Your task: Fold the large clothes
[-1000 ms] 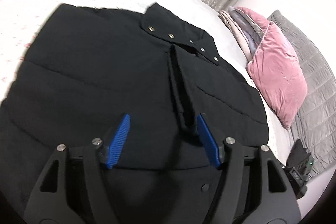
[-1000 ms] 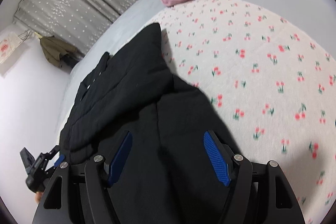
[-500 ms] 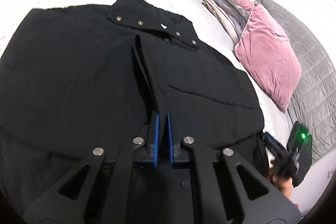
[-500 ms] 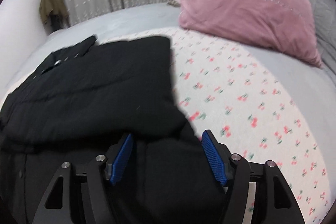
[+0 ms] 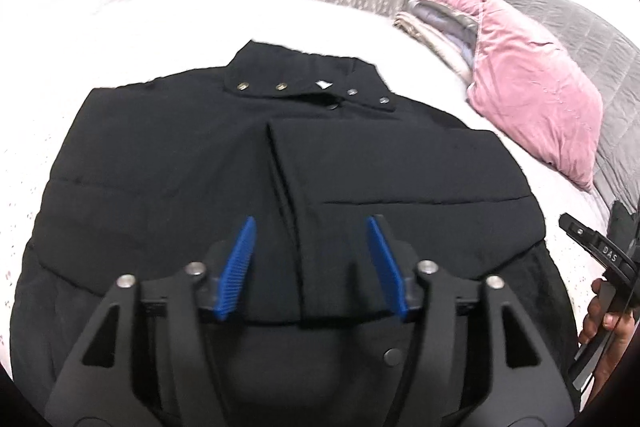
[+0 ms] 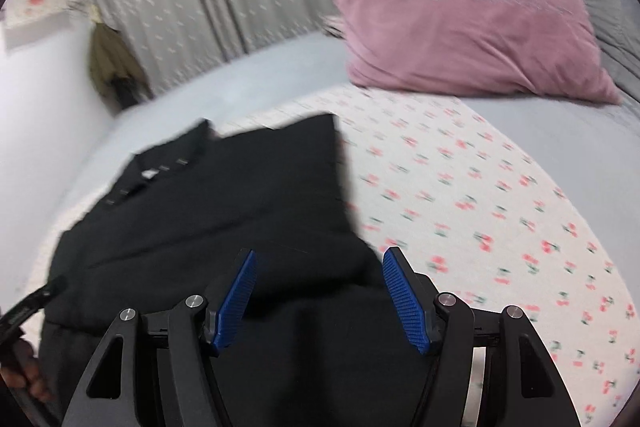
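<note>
Right now I hold both grippers spread, gripping nothing, over the black jacket [image 5: 168, 167]. Left gripper [image 5: 312, 263] straddles its centre flap, right gripper [image 6: 320, 291] probably near its hem, ready to fold.

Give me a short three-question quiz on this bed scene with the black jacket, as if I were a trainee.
1. True or false: the left gripper is clamped on the black padded jacket.
2. Which lies beyond the jacket on the cherry-print bedsheet? A) a green towel B) a pink velvet pillow C) a wooden box
3. Fill in: the metal snap buttons sit along the jacket's ____.

Key: 1 false, both it and the right gripper are open; 2 B; 3 collar.
</note>
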